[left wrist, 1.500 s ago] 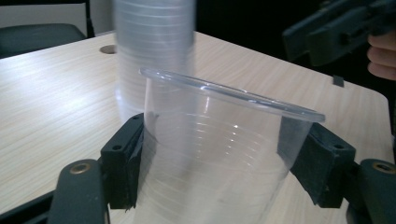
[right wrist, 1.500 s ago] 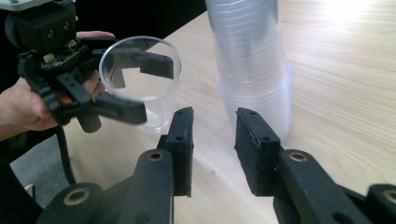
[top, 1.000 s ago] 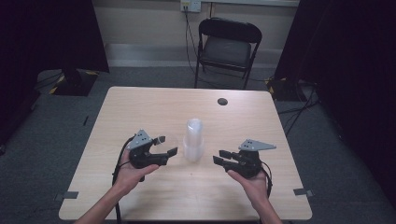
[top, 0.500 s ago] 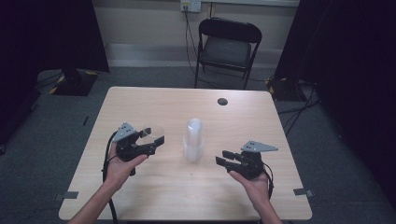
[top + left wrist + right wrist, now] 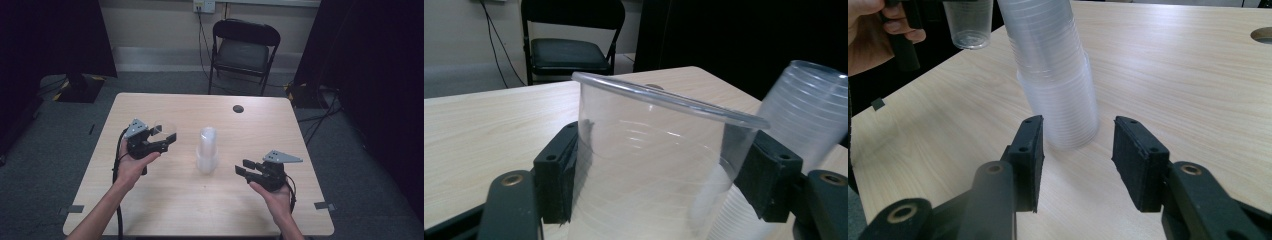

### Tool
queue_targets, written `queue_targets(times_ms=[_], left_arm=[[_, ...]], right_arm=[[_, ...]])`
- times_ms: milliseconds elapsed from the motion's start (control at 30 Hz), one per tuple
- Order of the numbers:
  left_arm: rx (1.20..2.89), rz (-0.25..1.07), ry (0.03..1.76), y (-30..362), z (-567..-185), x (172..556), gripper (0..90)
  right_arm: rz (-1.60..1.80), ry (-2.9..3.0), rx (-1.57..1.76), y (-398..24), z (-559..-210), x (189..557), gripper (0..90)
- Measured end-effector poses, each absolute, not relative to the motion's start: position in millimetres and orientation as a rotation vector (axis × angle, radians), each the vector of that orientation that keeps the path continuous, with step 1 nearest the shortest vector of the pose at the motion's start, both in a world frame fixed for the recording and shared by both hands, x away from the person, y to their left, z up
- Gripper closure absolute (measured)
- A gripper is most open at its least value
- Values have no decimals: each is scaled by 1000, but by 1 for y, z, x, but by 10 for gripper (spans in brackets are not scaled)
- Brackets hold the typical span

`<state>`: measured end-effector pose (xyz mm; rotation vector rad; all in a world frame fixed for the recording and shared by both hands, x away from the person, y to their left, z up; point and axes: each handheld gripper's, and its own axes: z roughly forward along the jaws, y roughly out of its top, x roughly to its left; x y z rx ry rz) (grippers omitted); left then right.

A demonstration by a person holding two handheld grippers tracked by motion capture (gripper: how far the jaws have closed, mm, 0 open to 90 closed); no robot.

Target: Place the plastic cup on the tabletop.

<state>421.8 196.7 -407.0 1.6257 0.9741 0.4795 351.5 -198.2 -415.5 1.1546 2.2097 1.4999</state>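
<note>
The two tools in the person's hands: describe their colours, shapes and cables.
Each tool, left tool and right tool, is black with two flat rectangular pads on bolted arms. A grey three-cornered plate tops each, and a black cable trails back. The forearms are bare, with no sleeves.

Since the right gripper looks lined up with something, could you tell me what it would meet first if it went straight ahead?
Most likely the stack of clear cups: in the right gripper view it stands just beyond the open right gripper, with bare table between, though depth is hard to judge.
</note>
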Motion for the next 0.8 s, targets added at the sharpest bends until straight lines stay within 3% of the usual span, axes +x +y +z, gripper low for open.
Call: queue_targets(times_ms=[800], left_arm=[[1660,478,1061,199,-448,468,268]], right_arm=[[1480,2216,1156,-198,-420,353,575]])
